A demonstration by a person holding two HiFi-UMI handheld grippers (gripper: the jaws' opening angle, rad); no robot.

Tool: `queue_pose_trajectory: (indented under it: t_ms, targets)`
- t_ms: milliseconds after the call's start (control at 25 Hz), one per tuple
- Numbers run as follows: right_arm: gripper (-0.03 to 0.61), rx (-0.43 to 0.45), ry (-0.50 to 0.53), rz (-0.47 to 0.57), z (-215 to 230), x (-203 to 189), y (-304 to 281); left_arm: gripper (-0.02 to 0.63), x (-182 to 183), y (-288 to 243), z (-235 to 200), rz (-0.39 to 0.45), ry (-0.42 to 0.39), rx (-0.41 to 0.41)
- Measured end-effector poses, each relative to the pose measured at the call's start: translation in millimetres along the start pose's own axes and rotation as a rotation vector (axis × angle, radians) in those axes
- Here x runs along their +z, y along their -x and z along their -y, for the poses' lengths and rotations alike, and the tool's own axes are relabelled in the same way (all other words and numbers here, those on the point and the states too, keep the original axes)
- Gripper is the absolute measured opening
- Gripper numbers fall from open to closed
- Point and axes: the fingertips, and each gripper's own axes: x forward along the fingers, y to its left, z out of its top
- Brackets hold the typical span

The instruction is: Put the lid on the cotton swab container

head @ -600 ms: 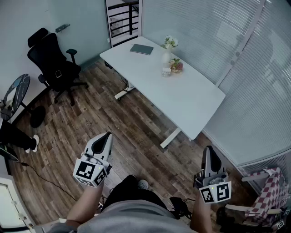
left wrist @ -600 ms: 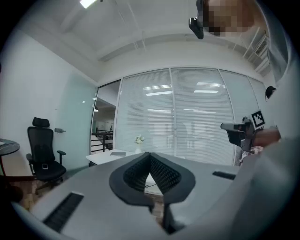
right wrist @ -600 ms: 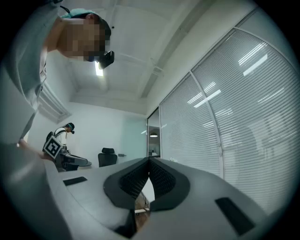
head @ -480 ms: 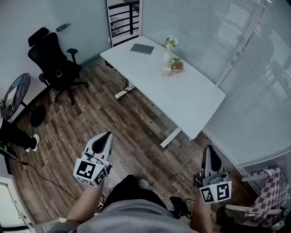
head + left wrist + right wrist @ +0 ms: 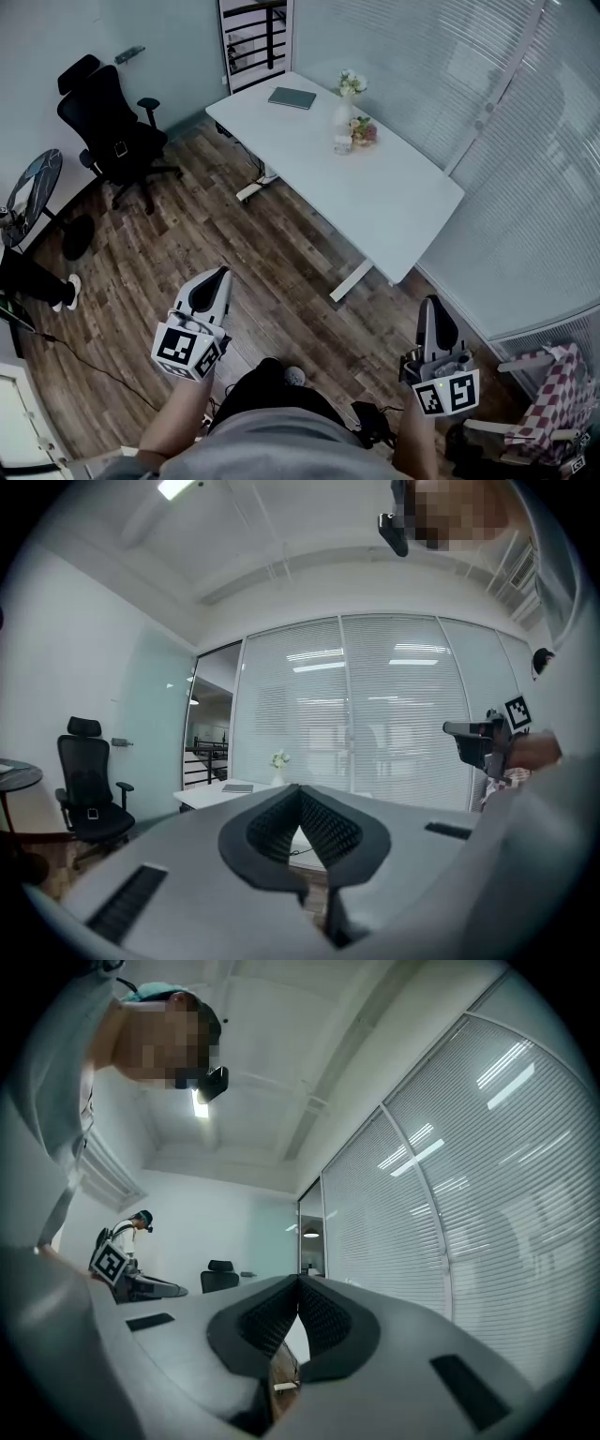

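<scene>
Head view: I've got two hand-held grippers out in front of me at about waist height, one per hand, both well short of the desk. The left hand-held gripper [image 5: 218, 279] and the right hand-held gripper [image 5: 430, 309] point forward, angled up toward the one white desk [image 5: 394, 211]. On it: one vase of flowers [image 5: 349, 97], one flat dark laptop-looking thing [image 5: 292, 98], and a couple of small items [image 5: 353, 139] right beside the vase. They're too small for me to tell which is the cotton swab container. One black office chair [image 5: 108, 131] stands off to the left.

Left gripper view: jaws pressed together, nothing in them.

Right gripper view: same deal, pads meet at the tip and they're empty.
</scene>
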Motion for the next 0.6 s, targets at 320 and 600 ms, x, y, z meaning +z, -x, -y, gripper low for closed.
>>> queue_pose_trajectory:
  t_ms: [320,600]
  targets:
    - [0.025,0.013,-0.020,-0.002,0.4,-0.8,0.0,0.006,-3.1,1.1,-0.2,-0.007,-0.001,0.006]
    - [0.025,0.021,-0.031,-0.011,5.1,-7.4,-6.5,0.006,-11.0,-7.8,-4.7,-0.012,0.003,0.017]
